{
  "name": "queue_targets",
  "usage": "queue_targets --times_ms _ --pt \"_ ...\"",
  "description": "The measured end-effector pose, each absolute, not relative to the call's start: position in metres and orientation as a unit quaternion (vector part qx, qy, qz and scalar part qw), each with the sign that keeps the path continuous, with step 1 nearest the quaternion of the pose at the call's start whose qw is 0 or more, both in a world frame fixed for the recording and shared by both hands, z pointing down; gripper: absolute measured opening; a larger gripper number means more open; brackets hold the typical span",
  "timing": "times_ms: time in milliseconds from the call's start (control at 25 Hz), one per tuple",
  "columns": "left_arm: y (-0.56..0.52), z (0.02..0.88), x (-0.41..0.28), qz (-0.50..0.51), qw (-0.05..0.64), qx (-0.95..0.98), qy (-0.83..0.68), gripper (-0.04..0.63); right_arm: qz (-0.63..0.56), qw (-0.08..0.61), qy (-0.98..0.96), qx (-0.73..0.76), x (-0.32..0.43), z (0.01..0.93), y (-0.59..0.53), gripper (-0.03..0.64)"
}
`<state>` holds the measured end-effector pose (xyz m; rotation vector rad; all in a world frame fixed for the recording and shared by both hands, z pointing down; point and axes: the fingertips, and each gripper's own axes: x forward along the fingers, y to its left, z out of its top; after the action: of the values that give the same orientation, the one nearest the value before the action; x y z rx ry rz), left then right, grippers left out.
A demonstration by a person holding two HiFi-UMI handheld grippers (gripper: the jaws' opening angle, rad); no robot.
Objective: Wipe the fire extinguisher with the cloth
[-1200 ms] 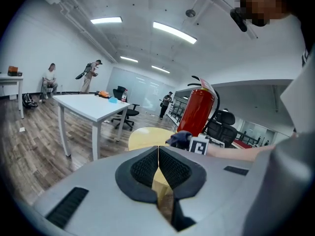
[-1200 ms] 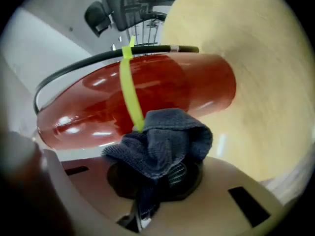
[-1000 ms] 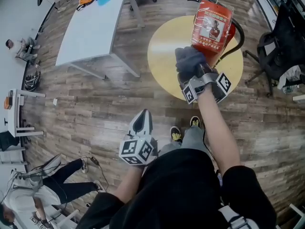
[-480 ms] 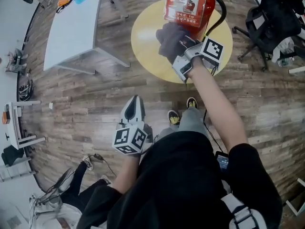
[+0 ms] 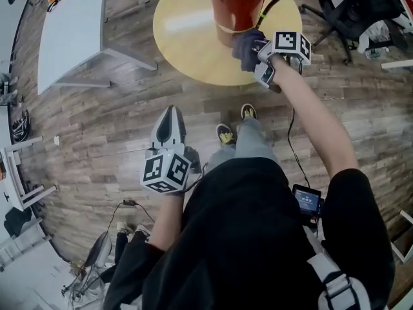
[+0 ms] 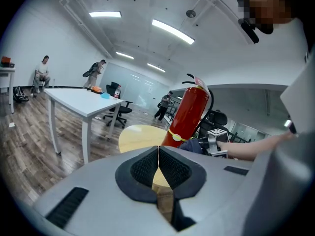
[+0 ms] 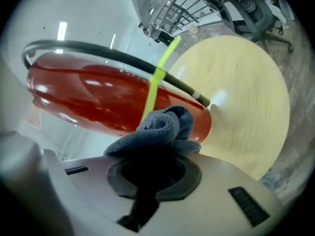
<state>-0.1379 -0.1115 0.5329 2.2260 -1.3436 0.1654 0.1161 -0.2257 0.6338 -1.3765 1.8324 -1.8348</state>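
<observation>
Now cloth (image 5: 246, 46) against fire extinguisher (image 5: 232, 13).

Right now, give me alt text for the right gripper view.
The right gripper is shut on a grey cloth bunched against the red extinguisher near its base, beside a yellow-green band. A black hose runs along the extinguisher; the round yellow table lies beyond.

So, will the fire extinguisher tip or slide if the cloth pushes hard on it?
Probably neither. The fire extinguisher is a tall cylinder, likely heavy, and the cloth presses near its base. A push higher up might tip it, since it stands narrow on the smooth table.
</observation>
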Motion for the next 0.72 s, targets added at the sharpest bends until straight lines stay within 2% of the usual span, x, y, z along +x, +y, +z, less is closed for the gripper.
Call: queue_targets --times_ms 320,520,720 --pt "-0.108 0.523 -0.100 0.043 0.251 0.853 -0.457 0.023 -0.530 0.154 0.690 -0.468 0.153 0.458 -0.229 0.042" --pt "-0.097 0.499 -0.083 0.042 0.217 0.872 -0.437 0.023 -0.391 0.200 0.786 -0.435 0.139 0.350 -0.203 0.043" --pt "-0.086 0.467 -0.068 0.031 0.167 0.890 -0.423 0.023 -0.124 0.056 0.819 -0.557 0.149 0.338 -0.118 0.043"
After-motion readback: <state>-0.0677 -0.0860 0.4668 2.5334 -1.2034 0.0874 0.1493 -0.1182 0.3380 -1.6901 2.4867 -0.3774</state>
